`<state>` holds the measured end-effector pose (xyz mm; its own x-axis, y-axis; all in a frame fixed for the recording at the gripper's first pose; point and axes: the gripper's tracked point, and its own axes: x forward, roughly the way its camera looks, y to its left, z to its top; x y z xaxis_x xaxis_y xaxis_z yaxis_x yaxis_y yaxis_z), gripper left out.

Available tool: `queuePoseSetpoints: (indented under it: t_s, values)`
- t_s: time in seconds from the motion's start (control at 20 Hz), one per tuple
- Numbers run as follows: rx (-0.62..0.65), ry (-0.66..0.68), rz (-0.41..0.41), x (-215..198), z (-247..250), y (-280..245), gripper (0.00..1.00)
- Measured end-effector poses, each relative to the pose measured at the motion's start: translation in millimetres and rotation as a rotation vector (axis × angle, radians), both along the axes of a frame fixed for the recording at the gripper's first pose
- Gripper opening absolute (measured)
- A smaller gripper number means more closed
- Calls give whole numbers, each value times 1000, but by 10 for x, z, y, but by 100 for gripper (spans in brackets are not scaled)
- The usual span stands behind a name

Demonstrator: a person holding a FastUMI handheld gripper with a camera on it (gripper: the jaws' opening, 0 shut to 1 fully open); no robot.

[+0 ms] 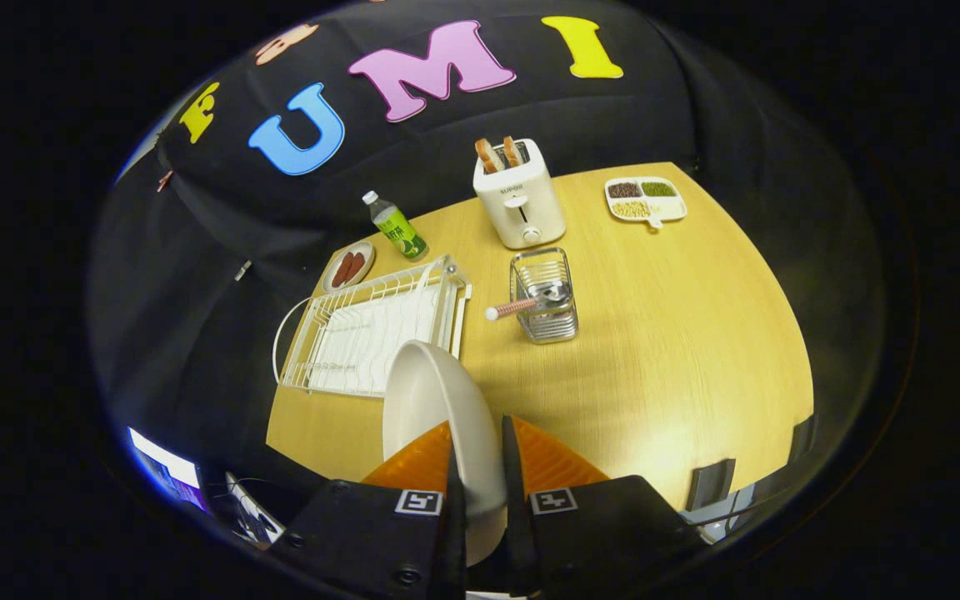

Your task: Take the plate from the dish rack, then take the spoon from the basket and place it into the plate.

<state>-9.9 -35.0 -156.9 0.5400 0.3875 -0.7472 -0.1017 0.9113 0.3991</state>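
Observation:
A white plate (434, 408) stands on edge between my two fingers, and my gripper (477, 442) is shut on its rim. I hold it high above the wooden table (680, 350), just in front of the white wire dish rack (372, 329), which has no dishes in it. Beyond the fingers, to the right of the rack, a wire basket (543, 293) stands upright. A spoon (517, 307) with a pinkish handle leans out of it toward the rack.
A white toaster (519, 200) with two slices of toast stands behind the basket. A green bottle (397, 225) and a small dish of sausages (348, 267) sit behind the rack. A divided tray of beans (645, 200) lies at the far right.

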Motion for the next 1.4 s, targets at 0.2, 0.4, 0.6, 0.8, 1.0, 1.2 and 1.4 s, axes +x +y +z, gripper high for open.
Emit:
queuePoseSetpoints:
  t_s: [0.2,0.4,0.6,0.8,1.0,1.2,1.4]
  values:
    - [2,70,20,94,-507,-232,23]
    - [30,142,41,249,-984,-244,23]
    - [48,161,67,411,-1216,-218,24]
    - [72,157,81,517,-1320,-280,24]
    - [-23,149,84,549,-1531,-493,31]
    - [-49,99,77,579,-1501,-593,44]
    - [-52,-57,73,716,-1218,-574,96]
